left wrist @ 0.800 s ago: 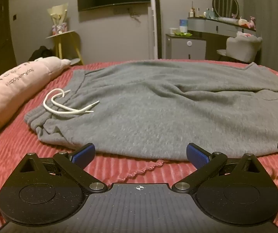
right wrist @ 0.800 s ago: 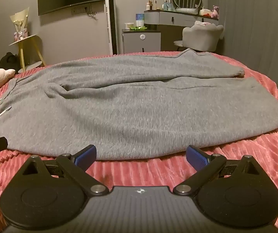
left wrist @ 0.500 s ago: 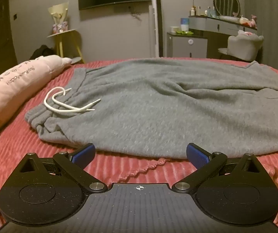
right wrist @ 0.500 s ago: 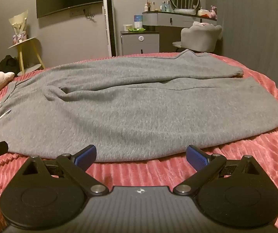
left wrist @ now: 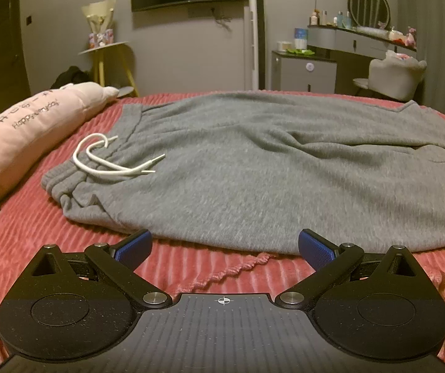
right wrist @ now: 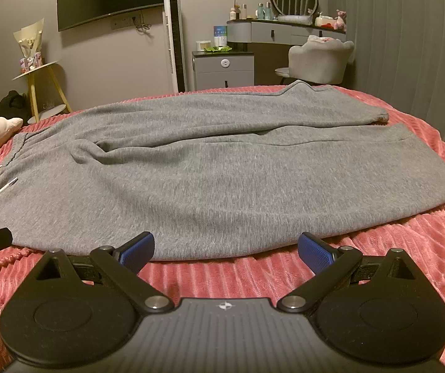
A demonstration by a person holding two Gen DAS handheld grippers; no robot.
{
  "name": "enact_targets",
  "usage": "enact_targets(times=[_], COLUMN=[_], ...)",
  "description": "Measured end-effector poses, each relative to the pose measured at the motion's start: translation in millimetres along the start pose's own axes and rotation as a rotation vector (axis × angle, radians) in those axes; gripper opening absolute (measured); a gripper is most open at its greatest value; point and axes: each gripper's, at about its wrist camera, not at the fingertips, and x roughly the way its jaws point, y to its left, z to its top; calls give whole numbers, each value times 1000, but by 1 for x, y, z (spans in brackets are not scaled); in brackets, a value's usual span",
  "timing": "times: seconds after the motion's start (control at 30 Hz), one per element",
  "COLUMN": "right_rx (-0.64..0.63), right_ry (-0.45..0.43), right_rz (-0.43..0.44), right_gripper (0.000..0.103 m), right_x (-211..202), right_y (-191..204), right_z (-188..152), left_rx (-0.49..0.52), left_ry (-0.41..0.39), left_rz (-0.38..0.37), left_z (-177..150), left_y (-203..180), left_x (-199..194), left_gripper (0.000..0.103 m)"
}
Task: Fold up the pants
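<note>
Both grippers nearer pants (left wrist: 253, 171), fingers apart; cord (left wrist: 107, 161) fully visible left only.

A bare strip of red bedspread (left wrist: 191, 261) lies between the gripper fingers and the near edge of the grey pants (left wrist: 253, 180), so either gripper can come in low there. On the left, the long pink pillow (left wrist: 20, 136) flanks the waistband with a bare channel between them. The white drawstring (left wrist: 104, 161) lies loose on the waistband. The right hems (right wrist: 433, 168) have open bedspread beyond them.

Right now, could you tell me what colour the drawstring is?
White; the drawstring shows best in the left wrist view.
</note>
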Motion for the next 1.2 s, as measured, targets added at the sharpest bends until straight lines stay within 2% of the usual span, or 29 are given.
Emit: enact_targets(times=[1.2], right_rx=[20], right_ry=[-7], right_rz=[4], right_gripper=[99], right_x=[1], right_y=[-2], right_z=[1], left_rx=[-15], left_ry=[12], left_rz=[4], left_z=[-1], left_y=[3], left_x=[2], left_gripper=[103])
